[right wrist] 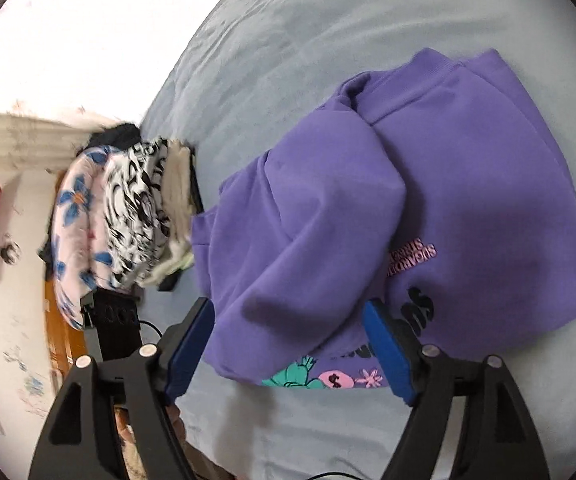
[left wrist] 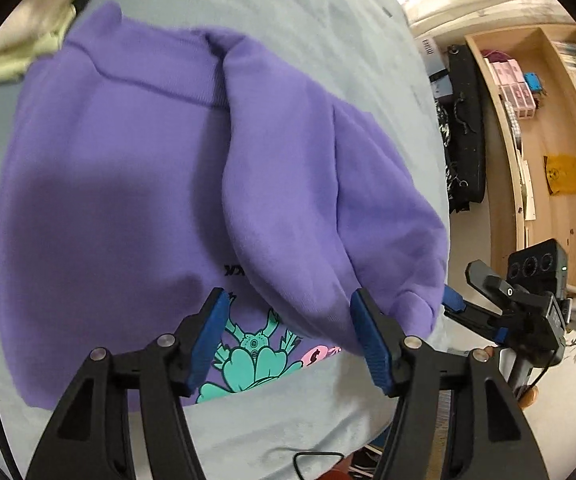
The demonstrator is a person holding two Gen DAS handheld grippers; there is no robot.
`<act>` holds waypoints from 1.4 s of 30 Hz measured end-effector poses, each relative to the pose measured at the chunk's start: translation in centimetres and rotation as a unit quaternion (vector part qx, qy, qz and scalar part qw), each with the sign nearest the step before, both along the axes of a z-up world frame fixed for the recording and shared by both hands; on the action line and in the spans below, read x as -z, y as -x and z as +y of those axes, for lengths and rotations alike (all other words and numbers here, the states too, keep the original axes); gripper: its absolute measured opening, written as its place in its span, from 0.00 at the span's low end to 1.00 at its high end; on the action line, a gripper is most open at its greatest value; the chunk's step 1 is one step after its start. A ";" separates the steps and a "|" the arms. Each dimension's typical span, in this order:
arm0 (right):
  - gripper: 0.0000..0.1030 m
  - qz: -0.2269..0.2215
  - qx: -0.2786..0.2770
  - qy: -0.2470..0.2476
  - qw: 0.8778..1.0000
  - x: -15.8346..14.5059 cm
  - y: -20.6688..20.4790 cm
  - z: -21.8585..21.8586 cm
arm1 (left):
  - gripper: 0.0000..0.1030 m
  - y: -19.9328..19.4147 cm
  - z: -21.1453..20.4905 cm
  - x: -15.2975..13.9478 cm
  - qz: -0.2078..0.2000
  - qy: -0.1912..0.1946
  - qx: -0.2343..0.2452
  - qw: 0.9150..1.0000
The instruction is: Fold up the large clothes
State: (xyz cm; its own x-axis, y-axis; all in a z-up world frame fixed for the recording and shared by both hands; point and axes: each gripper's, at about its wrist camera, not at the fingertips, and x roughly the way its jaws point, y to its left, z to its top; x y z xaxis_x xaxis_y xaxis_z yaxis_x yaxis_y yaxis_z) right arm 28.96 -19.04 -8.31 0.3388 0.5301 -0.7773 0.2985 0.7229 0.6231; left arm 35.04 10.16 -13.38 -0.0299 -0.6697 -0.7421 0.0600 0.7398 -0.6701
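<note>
**A:** What are your tongs doing?

**B:** My left gripper (left wrist: 288,336) has its jaws spread apart, the ribbed blue pads (left wrist: 207,340) pressing on nothing; the soft purple cloth just shows in the gap beyond them; my right gripper (right wrist: 292,344) stands wide too, and clamps nothing.

**A:** And the garment?

**B:** The purple sweatshirt (left wrist: 135,168) lies just ahead of both, on the pale blue bedsheet (left wrist: 279,12); it's thick, matte fleece, folded into a rounded bundle, one sleeve (left wrist: 288,184) draped over the body in a fat roll; a ribbed band (right wrist: 416,80) sits at the far edge; a teal and pink cartoon print (left wrist: 247,360) peeks out at the near edge.

**A:** Further out?

**B:** From the right wrist view, a stack of folded clothes (right wrist: 127,216), floral and black-and-white patterned, sits beside the sweatshirt; from the left, a wooden shelf unit (left wrist: 548,140) stands past the bed.
</note>
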 end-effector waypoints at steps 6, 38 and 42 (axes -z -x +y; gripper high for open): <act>0.75 0.070 -0.021 0.039 0.997 3.6 -1.9 1.5 | 0.60 -0.3 -2.5 3.0 0.033 0.015 0.024 0.999; 0.40 -0.104 -0.052 0.032 0.993 8.0 3.1 1.1 | 0.18 5.4 -3.7 3.3 -0.199 -0.050 0.004 0.979; 0.45 -0.096 -0.055 0.084 0.990 6.2 4.5 1.6 | 0.18 6.3 -4.2 3.5 -0.193 -0.053 -0.012 0.980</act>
State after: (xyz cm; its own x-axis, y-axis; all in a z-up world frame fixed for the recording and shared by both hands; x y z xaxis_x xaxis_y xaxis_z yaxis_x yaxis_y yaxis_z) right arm 24.49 -17.44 -14.52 0.4362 0.4407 -0.7846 0.0997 0.8428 0.5288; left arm 28.76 5.95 -16.90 0.2813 -0.5859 -0.7600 0.2759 0.8080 -0.5207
